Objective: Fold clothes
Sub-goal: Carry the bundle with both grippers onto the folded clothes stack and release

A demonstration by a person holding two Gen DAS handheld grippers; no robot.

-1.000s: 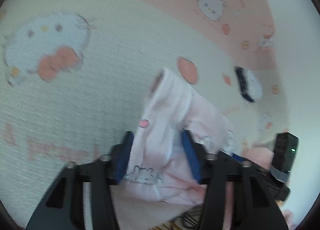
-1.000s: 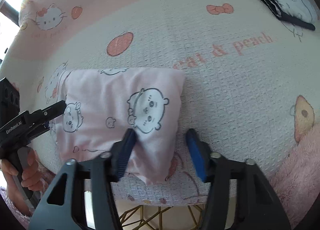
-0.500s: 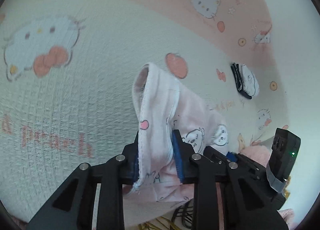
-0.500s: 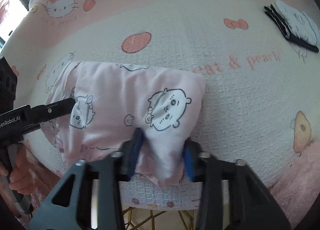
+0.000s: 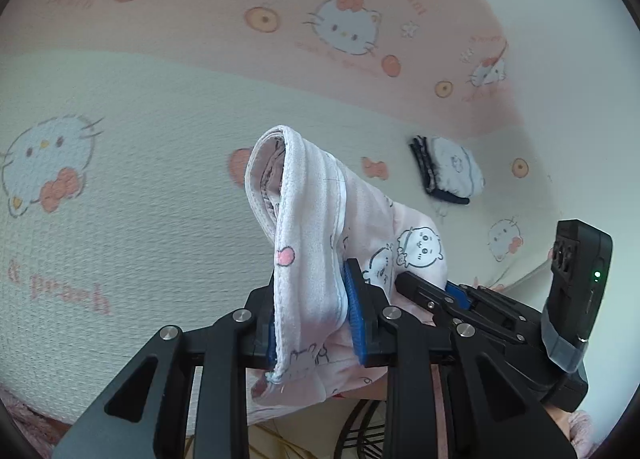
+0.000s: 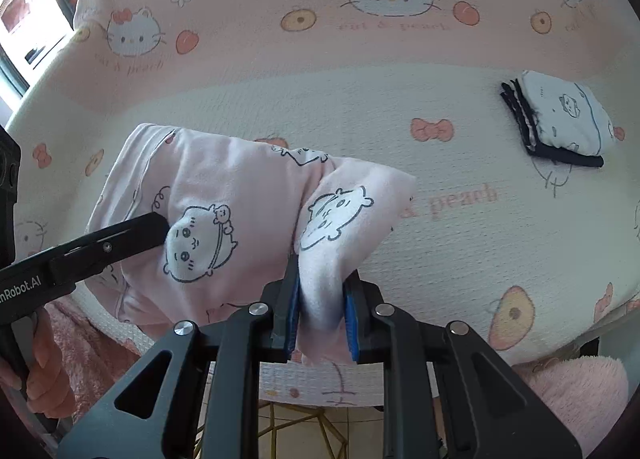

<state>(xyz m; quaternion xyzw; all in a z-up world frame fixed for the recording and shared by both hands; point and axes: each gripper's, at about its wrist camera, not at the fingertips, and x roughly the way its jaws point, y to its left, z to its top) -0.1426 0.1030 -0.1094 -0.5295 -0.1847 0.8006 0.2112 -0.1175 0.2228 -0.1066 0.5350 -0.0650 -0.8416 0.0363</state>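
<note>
A pink garment point(image 5: 304, 195) printed with small cartoon animals hangs lifted off the patterned cloth point(image 5: 140, 139) between both grippers. My left gripper point(image 5: 312, 299) is shut on its hemmed left edge, with the fabric bunched between the blue pads. My right gripper point(image 6: 322, 299) grips the garment's point(image 6: 240, 187) right corner; its jaws are closing, with a thick fold of fabric pressed between the pads. In the right wrist view one finger point(image 6: 156, 223) of the left gripper reaches into the garment from the left.
A folded dark-and-white garment point(image 6: 560, 119) lies at the far right of the cat-print cloth point(image 6: 440, 239). A hand point(image 6: 44, 371) holds the left tool. A fluffy pink sleeve point(image 6: 580, 391) is at the lower right, and a gold wire frame point(image 6: 304, 431) shows below the surface's near edge.
Both grippers have shut on the garment's near edge and risen. The garment lay flat a second ago and now hangs lifted and bunched between them.
</note>
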